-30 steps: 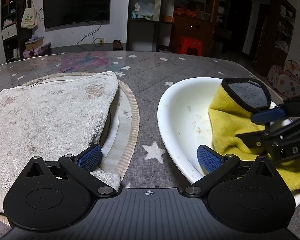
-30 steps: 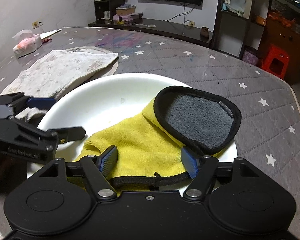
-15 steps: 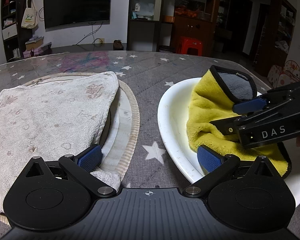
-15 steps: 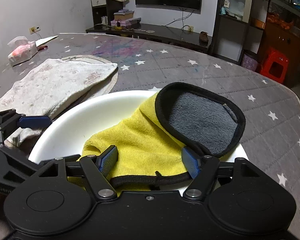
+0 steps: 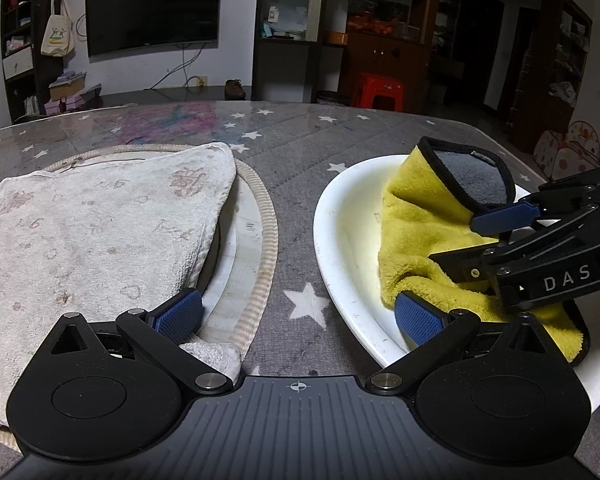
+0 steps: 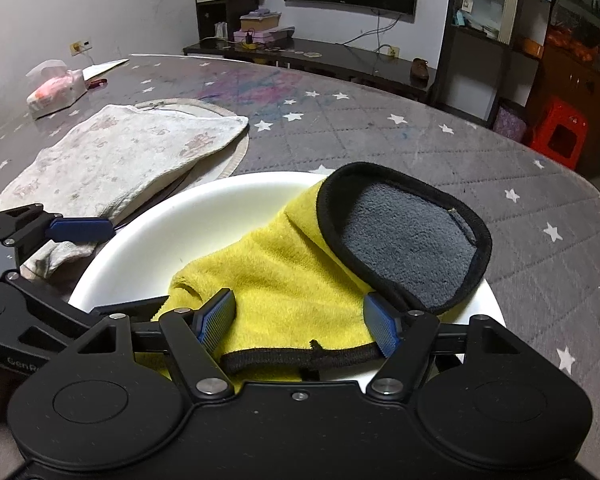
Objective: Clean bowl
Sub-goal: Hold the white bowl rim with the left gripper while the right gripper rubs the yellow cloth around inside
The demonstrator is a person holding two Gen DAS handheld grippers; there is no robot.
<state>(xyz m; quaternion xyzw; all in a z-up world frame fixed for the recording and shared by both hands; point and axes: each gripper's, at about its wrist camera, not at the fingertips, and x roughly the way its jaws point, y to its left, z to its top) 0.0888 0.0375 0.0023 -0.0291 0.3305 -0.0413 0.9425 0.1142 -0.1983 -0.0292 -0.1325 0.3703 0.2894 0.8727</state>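
The white bowl (image 5: 342,240) sits on the star-patterned surface (image 5: 300,184), just right of a stained towel (image 5: 100,232) spread over a round mat (image 5: 266,240). The left tool (image 5: 296,314) is spread wide, one finger (image 5: 418,318) hooked over the bowl's near rim and the other (image 5: 178,314) resting at the towel's edge; this looks like bracing, so the bowl does not slide while it is rubbed. The right tool (image 6: 300,320) reaches into the bowl with its jaws apart around a yellow cloth (image 6: 284,264), both pads touching the bunched fabric near its black hem; whether it truly pinches the cloth I cannot tell. The cloth covers the right half of the bowl, a grey-backed corner (image 6: 408,240) folded up over the far rim. The bowl sits mouth up and being round has no long axis; the cloth runs from the near right toward the far rim. The bare left wall shows faint specks, so wiping seems under way or nearly done.
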